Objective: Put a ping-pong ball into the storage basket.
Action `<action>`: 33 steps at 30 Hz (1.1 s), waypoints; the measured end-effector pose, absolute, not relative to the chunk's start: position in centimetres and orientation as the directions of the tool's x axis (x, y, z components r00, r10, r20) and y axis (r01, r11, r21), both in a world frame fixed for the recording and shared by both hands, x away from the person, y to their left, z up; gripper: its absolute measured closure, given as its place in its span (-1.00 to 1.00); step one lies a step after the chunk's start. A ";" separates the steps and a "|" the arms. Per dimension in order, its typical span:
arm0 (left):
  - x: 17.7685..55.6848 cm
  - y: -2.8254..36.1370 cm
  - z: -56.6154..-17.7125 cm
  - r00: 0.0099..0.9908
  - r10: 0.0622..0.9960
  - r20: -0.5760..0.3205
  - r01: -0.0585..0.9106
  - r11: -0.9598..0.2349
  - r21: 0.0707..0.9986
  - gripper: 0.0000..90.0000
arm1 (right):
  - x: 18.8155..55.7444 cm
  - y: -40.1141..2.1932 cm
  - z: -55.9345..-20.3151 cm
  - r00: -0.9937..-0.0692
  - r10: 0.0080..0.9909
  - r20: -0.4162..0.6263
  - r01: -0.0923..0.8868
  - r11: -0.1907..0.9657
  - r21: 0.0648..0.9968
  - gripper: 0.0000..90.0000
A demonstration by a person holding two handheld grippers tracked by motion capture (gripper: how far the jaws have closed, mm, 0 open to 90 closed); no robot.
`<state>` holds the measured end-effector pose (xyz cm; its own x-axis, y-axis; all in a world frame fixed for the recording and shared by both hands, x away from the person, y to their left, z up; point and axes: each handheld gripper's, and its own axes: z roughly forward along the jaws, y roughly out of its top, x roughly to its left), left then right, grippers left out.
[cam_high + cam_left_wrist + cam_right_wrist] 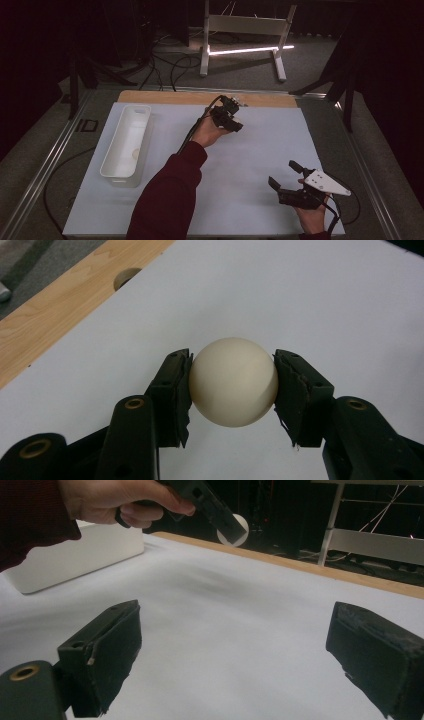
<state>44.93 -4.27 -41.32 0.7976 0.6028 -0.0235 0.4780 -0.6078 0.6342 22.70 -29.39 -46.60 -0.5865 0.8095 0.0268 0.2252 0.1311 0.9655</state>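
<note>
A dark room surrounds the table, with grey carpet, black cables and a white metal stand point(243, 30) in the upper middle of the high view, a bright strip of light on the floor beneath it. The table point(210, 98) is pale wood, bare only as a strip along the far side; a large white mat point(260, 150) covers nearly all the rest and reaches the lower edge of the frame.

At the left of the mat stands a long white bin point(126, 145), open on top, its length running away from the person; a small pale round thing lies in its bottom, too faint to identify. Everything right of the bin is bare mat, open as far as the right border, and nothing lies between the two hands.

A sleeve point(167, 197) in dark red rises from the bottom centre toward the upper middle of the frame, where the left gripper point(227, 117) is held near the wooden strip. In the left gripper view its pads are clamped on a cream ball point(233, 382), one on each side, with white mat beneath and the wood at upper left.

The right gripper point(284, 175) sits at the lower right of the mat, its jaws spread wide apart with only mat between them.
</note>
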 end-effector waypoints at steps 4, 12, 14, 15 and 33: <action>44.6 -4.0 -40.8 0.802 0.597 -0.013 0.467 -0.613 0.638 0.15 | 22.7 -29.4 -46.6 -0.585 0.811 0.024 0.227 0.135 0.965 -0.84; 44.2 -3.4 -40.0 0.809 0.588 -0.002 0.455 -0.623 0.636 0.15 | 22.7 -29.3 -46.6 -0.586 0.810 0.027 0.227 0.132 0.965 -0.84; 44.1 -3.3 -39.8 0.812 0.584 -0.002 0.451 -0.625 0.638 0.15 | 22.7 -29.4 -46.6 -0.585 0.810 0.026 0.226 0.133 0.965 -0.84; 44.1 -3.2 -39.8 0.811 0.585 -0.005 0.452 -0.621 0.641 0.15 | 22.7 -29.4 -46.6 -0.585 0.810 0.024 0.226 0.135 0.965 -0.84; 43.4 -2.1 -38.7 0.821 0.570 0.014 0.435 -0.642 0.632 0.15 | 22.8 -29.1 -46.8 -0.578 0.816 0.004 0.225 0.155 0.962 -0.84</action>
